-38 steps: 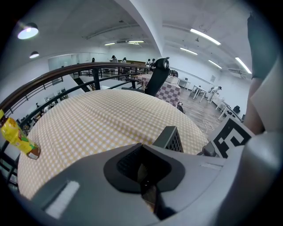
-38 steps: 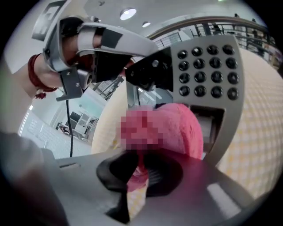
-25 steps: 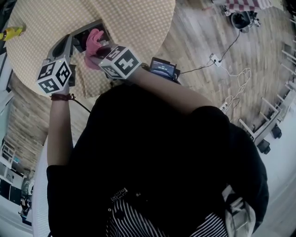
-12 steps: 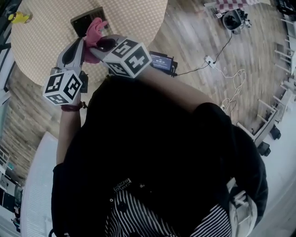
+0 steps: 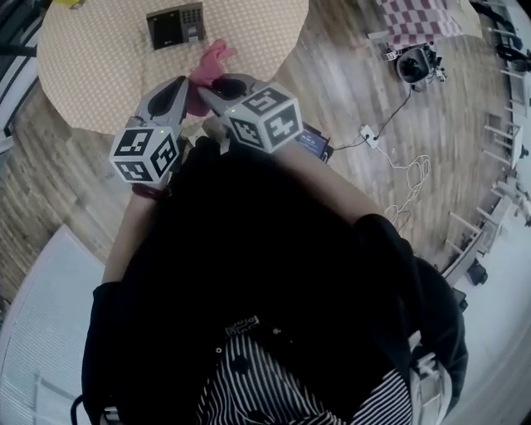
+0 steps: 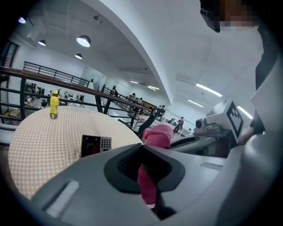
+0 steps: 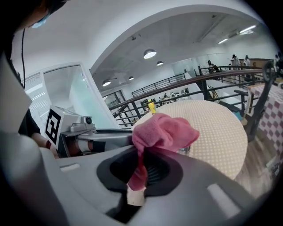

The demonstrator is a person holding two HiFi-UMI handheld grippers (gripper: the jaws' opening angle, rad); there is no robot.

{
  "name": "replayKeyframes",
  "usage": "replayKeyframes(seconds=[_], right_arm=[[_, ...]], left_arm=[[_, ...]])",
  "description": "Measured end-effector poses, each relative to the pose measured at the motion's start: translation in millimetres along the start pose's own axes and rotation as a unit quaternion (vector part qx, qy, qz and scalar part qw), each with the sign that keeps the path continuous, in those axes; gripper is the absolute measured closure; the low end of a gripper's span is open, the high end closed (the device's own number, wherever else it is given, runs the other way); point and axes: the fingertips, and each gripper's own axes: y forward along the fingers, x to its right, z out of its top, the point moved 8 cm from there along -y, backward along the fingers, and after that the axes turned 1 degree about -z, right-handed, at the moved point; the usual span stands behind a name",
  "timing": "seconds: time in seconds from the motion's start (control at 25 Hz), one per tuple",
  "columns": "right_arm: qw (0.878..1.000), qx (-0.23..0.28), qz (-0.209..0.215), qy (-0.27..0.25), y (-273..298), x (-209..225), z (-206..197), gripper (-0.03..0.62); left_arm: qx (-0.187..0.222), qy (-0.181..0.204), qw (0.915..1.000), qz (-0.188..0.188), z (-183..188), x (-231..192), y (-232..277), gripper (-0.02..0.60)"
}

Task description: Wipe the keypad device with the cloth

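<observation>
The dark keypad device (image 5: 176,25) lies flat on the round dotted table (image 5: 99,66), far from both grippers; it also shows in the left gripper view as the keypad device (image 6: 96,145). A pink cloth (image 5: 207,70) hangs bunched between the two grippers, above the table's near edge. My left gripper (image 5: 184,90) and right gripper (image 5: 217,85) meet at the cloth, close to the person's chest. A strip of the cloth (image 6: 148,176) runs through the left gripper (image 6: 148,170). The right gripper (image 7: 141,170) is shut on the cloth (image 7: 163,130), whose bundle sits above its jaws.
A small yellow bottle (image 6: 54,104) stands at the table's far side. On the wooden floor to the right lie a device with a lit screen (image 5: 315,143), white cables with a power strip (image 5: 365,133), and a stand with checked fabric (image 5: 415,21).
Both grippers have drawn back from the keypad device toward the person, taking the pink cloth with them. The device now lies uncovered and apart from them.
</observation>
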Motion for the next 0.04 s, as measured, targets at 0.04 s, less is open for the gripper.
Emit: replayKeyframes(seconds=[0.04], right_arm=[[1.0,-0.002,-0.002,0.001,-3.9,3.6,-0.1,0.551]], left_arm=[[-0.003,-0.002,1.0,0.005,0.6,5.5,3.3,0.578]])
